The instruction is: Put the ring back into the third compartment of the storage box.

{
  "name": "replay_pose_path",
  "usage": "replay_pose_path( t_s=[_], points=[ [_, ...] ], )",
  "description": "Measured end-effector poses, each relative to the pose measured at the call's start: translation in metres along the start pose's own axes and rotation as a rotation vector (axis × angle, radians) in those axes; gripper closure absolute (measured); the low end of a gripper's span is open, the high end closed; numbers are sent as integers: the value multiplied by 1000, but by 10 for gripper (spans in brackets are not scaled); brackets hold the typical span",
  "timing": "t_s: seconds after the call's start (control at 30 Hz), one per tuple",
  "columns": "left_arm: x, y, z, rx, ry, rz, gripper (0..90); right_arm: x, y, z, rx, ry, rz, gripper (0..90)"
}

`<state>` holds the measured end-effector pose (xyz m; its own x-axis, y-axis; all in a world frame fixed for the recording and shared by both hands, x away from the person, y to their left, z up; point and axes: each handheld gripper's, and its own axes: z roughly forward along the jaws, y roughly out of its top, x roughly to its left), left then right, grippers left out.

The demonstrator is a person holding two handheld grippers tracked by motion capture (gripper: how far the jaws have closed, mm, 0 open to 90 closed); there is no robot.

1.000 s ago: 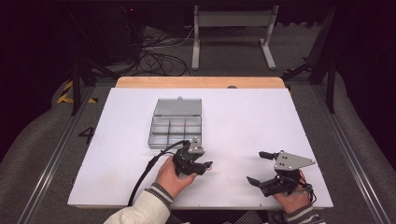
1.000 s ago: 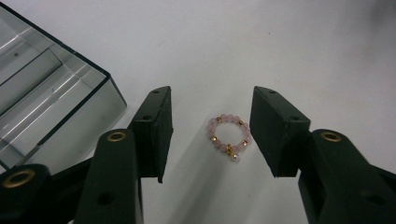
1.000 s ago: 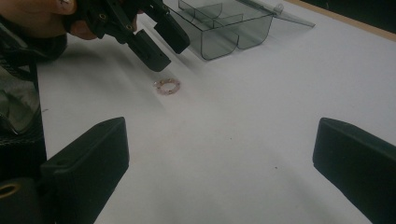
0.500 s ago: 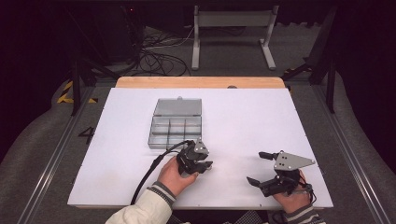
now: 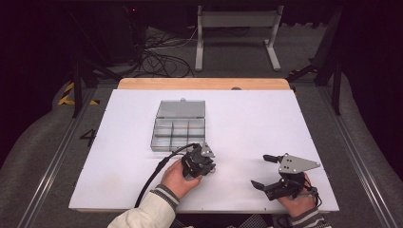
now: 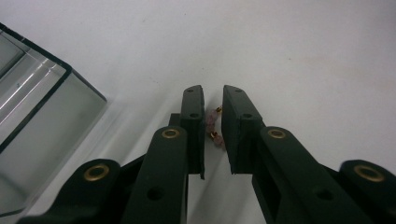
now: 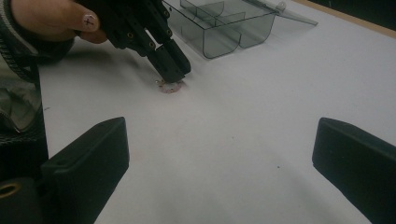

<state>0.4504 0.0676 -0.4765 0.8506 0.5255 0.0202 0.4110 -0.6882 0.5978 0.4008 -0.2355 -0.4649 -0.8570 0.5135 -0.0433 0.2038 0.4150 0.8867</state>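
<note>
Two hand-held grippers work over a white surface point(image 5: 247, 118), with a clear plastic compartment box point(image 5: 178, 126) lying open toward the far side, its lid flat behind it. The left gripper point(image 5: 209, 167) tips down just in front of the box's near edge, its jaws drawn close together around a small pinkish item with gold-coloured ends point(image 6: 214, 126) that lies on the surface. In the left gripper view a narrow gap remains between the jaws and the little item sits in it; whether the pads actually press it cannot be told. A corner of the box point(image 6: 42, 121) shows at the left of that view, just beside the jaws but apart from them. The right gripper view catches the same scene from the side: the left gripper point(image 7: 170, 63) points down at the pinkish item point(image 7: 169, 86), with the person's left hand point(image 7: 51, 18) wrapped around its body and the box point(image 7: 224, 23) beyond. The right gripper point(image 5: 263, 172) rests near the surface's front right, well apart from the box, its jaws spread wide and holding nothing, the right hand point(image 5: 297, 197) behind it.
</note>
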Motion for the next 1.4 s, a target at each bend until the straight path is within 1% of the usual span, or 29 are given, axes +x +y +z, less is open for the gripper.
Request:
replay_pose_path(
  t_s=[0.27, 0.4, 0.57, 0.7, 0.9, 0.93, 1.07, 1.23, 1.4],
  points=[
    [0, 0, 1, 8, -11, 5, 859, 0, 0, 0, 3, 2, 0, 44],
    [0, 1, 1, 10, -12, 7, 864, 0, 0, 1, 5, 1, 0, 45],
    [-1, 1, 1, 16, -5, 18, 865, 0, 0, 1, 5, 1, 0, 45],
    [-2, 1, 0, 8, 3, 19, 866, 0, 0, 1, 3, 3, 1, 44],
    [-3, 2, -5, -24, 1, 14, 866, 0, 0, 0, 0, 3, 1, 44],
    [-2, 3, -7, -21, 1, 16, 866, 0, 0, 0, 0, 3, 1, 44],
    [-3, 3, -12, -46, 3, 13, 866, 0, 0, 0, 1, 4, 0, 44],
    [-3, 5, -23, -87, 3, 6, 866, 0, 0, 0, 1, 3, 0, 44],
    [-4, 9, -36, -118, 12, 10, 866, 0, 0, 0, 1, 3, 0, 44]
  ],
)
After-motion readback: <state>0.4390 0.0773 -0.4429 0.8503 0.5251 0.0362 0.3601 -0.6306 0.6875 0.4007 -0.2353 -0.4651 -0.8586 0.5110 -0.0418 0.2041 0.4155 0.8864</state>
